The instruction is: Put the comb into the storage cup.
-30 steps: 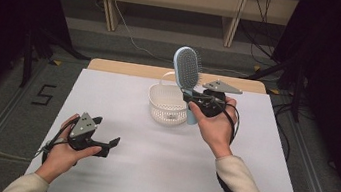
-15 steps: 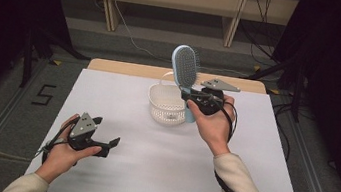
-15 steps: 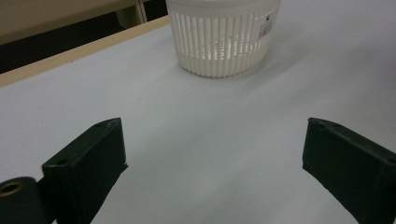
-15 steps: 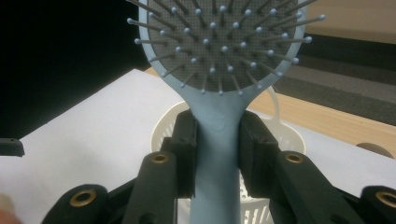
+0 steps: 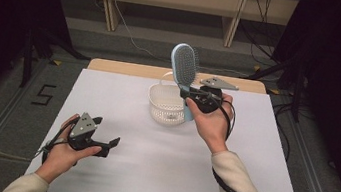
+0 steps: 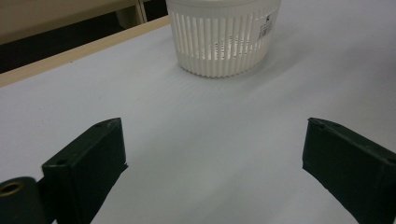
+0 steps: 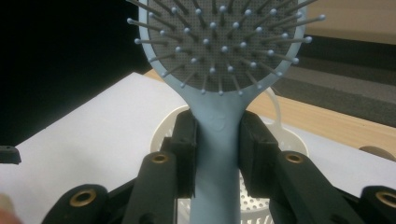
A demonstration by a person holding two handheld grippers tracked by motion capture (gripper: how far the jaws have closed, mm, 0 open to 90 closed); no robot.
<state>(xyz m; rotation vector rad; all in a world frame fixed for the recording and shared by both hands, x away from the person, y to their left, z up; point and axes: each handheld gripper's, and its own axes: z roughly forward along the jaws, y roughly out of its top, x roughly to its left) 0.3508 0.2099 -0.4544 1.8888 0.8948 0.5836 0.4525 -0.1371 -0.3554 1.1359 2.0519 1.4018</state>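
Note:
A light blue hairbrush (image 5: 184, 66) stands upright over the right rim of a white slotted basket (image 5: 167, 106), bristles facing me. My right gripper (image 5: 191, 95) is shut on its handle (image 7: 217, 140), just below the bristle pad (image 7: 219, 42). The basket (image 7: 280, 140) lies right under the brush, and it also shows in the left gripper view (image 6: 223, 35). My left gripper (image 5: 112, 145) rests low at the table's front left, open, with nothing between its jaws (image 6: 212, 158). It is well apart from the basket.
A white mat (image 5: 147, 173) covers the table, with a wooden strip (image 5: 127, 68) along the far edge. Beyond it are table legs and cables on a dark floor. A number 5 (image 5: 43, 94) is marked on the floor at the left.
The right gripper has carried the hairbrush slightly left, closer over the basket. The left gripper has stayed put.

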